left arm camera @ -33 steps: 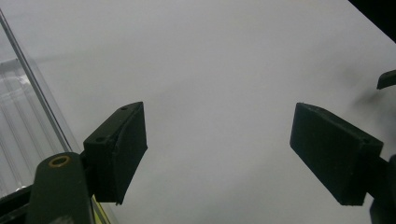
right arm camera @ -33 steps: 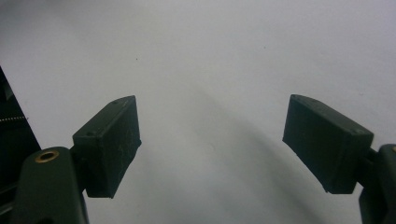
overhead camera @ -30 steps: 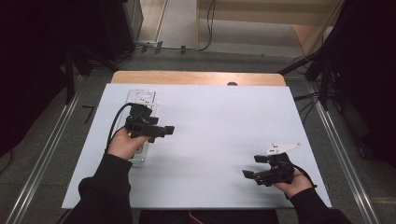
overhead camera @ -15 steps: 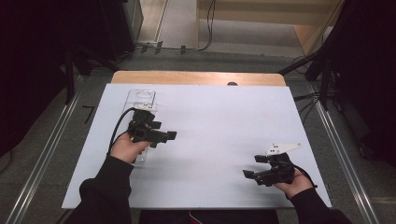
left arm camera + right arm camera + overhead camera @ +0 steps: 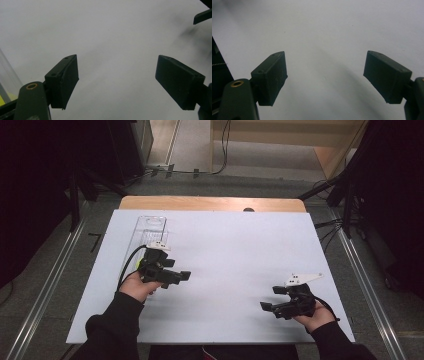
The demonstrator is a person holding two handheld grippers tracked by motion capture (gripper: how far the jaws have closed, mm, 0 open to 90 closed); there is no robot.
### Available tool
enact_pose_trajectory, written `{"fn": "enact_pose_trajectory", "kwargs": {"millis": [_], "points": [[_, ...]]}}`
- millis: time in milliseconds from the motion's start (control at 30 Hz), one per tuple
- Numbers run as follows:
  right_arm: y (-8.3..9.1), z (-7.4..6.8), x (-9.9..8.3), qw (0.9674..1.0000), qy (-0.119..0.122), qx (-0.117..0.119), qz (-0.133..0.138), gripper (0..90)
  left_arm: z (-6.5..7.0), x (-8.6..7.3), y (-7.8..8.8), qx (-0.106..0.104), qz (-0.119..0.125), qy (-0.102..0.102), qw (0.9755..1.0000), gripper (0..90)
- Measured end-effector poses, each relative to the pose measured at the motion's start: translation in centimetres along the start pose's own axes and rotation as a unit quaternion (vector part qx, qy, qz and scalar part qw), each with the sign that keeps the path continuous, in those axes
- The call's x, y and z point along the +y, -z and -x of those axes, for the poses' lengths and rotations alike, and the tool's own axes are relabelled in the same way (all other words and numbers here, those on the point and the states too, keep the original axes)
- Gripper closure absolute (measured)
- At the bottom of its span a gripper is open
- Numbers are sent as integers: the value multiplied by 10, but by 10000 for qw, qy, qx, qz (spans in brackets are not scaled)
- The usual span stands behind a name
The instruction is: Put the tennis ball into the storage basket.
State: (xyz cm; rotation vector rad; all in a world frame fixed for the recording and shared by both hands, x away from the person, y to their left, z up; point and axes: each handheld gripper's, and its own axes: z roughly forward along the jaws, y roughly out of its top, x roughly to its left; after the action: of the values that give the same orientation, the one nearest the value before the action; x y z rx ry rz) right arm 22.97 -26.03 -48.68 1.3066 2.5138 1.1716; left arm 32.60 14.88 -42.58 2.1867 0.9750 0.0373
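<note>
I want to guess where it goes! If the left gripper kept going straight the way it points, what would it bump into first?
Probably nothing soon: the left gripper points right across the bare white table. Its open jaws frame only tabletop; the right gripper sits farther off, likely beside that line.

Desk (image 5: pixel 225 245): matt, smooth white sheet over a wooden top; clear glossy plastic tray (image 5: pixel 150 227) by its left edge; tools matt black plastic.

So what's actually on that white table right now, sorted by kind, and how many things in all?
Hand-held grippers: 2, the left hand-held gripper and the right hand-held gripper, both with jaws apart and nothing between them
Clear plastic tray: 1, the clear tray at the table's far left, with something yellow-green by the left hand
Total: 3
</note>
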Motion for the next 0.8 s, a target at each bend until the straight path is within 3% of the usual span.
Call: {"fn": "enact_pose_trajectory", "kwargs": {"millis": [400, 800], "points": [[0, 0, 1, 10000, -1, 4, 6, 169, 9, -18, -5, -204, -205, -197, 9994, 192], [0, 3, 3, 10000, -8, 8, 24, 169, 11, -32, -8, -333, -204, -278, 9989, 192]]}}
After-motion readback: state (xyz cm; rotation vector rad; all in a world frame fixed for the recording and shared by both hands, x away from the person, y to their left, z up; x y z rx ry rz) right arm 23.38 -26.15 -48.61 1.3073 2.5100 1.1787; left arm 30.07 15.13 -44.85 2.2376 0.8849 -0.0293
